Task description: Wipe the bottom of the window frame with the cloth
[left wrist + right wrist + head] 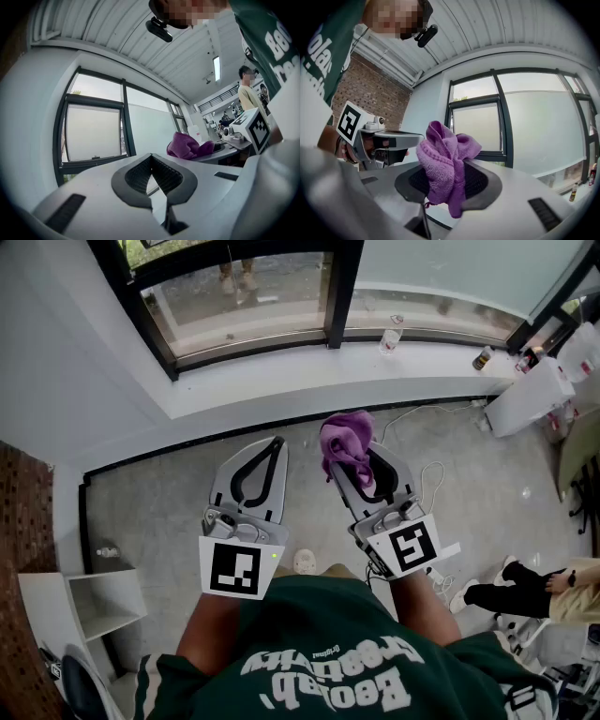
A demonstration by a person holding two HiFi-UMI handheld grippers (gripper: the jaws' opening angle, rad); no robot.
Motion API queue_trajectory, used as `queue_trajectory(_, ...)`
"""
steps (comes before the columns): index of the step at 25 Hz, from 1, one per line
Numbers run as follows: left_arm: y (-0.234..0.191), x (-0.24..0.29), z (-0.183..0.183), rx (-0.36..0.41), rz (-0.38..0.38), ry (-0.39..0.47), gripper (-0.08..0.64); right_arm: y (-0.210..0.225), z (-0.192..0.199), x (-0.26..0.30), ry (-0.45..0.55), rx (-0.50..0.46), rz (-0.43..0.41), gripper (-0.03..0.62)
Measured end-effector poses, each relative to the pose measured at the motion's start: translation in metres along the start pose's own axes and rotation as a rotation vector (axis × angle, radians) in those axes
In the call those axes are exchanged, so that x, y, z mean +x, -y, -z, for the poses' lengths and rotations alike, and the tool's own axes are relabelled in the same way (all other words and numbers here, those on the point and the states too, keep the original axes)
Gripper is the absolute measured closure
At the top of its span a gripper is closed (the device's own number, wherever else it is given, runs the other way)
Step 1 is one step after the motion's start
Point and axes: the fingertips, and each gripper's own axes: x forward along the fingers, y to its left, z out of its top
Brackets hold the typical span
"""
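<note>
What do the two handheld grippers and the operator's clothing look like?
Left gripper and right gripper: light grey, with black ribbed claw pads and a black-and-white marker cube at each rear. Operator wears a dark green short-sleeved T-shirt with white lettering.

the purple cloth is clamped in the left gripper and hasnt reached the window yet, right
Not quite: the cloth is clamped in the right gripper, not the left. The right gripper view shows it pinched between those jaws, while the left gripper is shut on nothing. The rest stands: the cloth hasn't reached the window yet.
</note>
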Motion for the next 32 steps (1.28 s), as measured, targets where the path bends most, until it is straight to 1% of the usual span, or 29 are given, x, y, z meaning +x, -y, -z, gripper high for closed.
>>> queue_trajectory(3,-0.001,0.001,0.001,0.007,-0.007,0.002,0.554,0.001,0.000,0.001,0.008,0.014,-0.005,0.426)
queue_trajectory(8,0.001,0.002,0.001,0.017,-0.008,0.006,0.554,0.002,0.002,0.002,0.021,0.011,-0.013,0.425)
queue_trajectory(15,0.002,0.009,0.005,0.009,-0.007,0.007,0.554,0.007,0.008,0.004,0.023,0.017,-0.013,0.425)
queue_trajectory(20,-0.002,0.025,-0.001,-0.005,0.000,0.007,0.554,0.023,0.002,0.009,0.026,0.020,-0.001,0.425)
queue_trajectory(24,-0.007,0.034,-0.002,-0.008,-0.003,0.013,0.554,0.030,0.006,0.013,0.019,0.032,0.014,0.425)
queue_trajectory(28,-0.012,0.049,-0.001,-0.016,0.013,0.024,0.554,0.040,0.007,0.020,0.013,0.033,0.035,0.425)
queue_trajectory(32,-0.022,0.070,0.008,-0.020,0.014,0.032,0.554,0.052,0.014,0.031,0.014,0.030,0.052,0.425)
